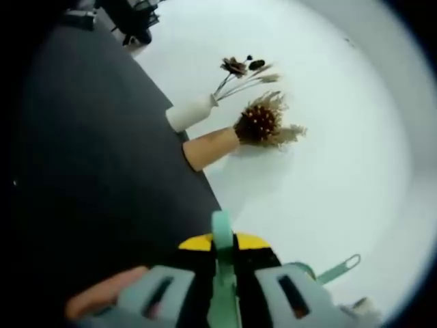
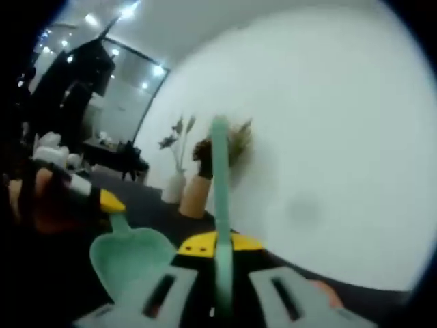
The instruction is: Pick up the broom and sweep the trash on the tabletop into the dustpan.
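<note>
Broom (image 2: pixel 219 171) handle stands clamped upright in the right gripper (image 2: pixel 220 287); dustpan (image 2: pixel 131 256) handle (image 1: pixel 220 236) sits pinched in the left gripper (image 1: pixel 222 294); both tools lifted, sweeping seemingly not begun, vases (image 1: pixel 205 133) beyond.

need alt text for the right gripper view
Right gripper shut on a green handle rising up the view. A mint dustpan sits at lower left, held by the left gripper; two vases of dried flowers stand against a white wall.
</note>
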Tool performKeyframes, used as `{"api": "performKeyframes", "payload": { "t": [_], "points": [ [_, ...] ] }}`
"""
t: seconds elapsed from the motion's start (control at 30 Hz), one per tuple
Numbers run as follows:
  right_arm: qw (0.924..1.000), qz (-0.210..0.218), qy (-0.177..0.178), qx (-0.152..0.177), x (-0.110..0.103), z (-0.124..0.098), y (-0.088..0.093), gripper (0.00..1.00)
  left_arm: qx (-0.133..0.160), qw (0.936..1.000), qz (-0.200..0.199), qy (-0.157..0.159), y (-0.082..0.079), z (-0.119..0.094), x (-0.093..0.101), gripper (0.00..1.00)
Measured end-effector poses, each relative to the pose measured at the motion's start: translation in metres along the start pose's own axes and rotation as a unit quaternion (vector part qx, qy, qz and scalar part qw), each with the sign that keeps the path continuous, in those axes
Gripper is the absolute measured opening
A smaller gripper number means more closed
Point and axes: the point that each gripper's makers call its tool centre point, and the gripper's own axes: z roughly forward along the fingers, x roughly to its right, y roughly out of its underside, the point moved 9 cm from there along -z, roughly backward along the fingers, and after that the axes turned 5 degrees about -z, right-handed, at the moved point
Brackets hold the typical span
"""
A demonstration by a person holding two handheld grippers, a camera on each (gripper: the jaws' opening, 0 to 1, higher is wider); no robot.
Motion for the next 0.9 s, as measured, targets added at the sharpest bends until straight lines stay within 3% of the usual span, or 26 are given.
{"api": "performKeyframes", "payload": {
  "t": [0.1,0.27,0.37,0.5,0.63,0.7,0.8,0.9],
  "points": [
    [0.9998,0.000,0.009,-0.019,0.002,0.004,0.012,0.05,0.001,1.0000,-0.001,-0.001,0.000,0.000,0.000,0.11],
    [0.9984,0.022,-0.005,-0.053,-0.005,0.011,0.033,0.05,0.002,1.0000,-0.001,-0.003,0.000,0.000,-0.001,0.11],
    [0.9984,0.030,-0.018,-0.045,-0.012,0.010,0.026,0.05,0.002,1.0000,-0.003,-0.003,0.000,0.000,-0.001,0.11],
    [0.9968,0.059,-0.053,-0.007,-0.023,0.009,0.005,0.05,0.002,1.0000,-0.005,-0.003,0.001,0.000,-0.002,0.11],
    [0.9986,0.036,-0.037,0.008,-0.023,0.004,-0.009,0.05,0.001,1.0000,-0.009,-0.002,0.001,-0.001,-0.002,0.11],
    [0.9987,0.045,-0.024,-0.001,-0.018,0.005,-0.007,0.05,0.001,1.0000,-0.009,-0.002,0.001,-0.001,-0.002,0.11],
    [0.9978,0.052,0.002,-0.042,-0.015,0.008,0.006,0.05,0.002,1.0000,-0.009,-0.002,0.001,-0.001,-0.002,0.11],
    [0.9968,0.045,-0.016,-0.064,-0.024,0.014,0.017,0.05,0.003,0.9999,-0.010,-0.002,0.002,-0.001,-0.002,0.11]
  ]
}}
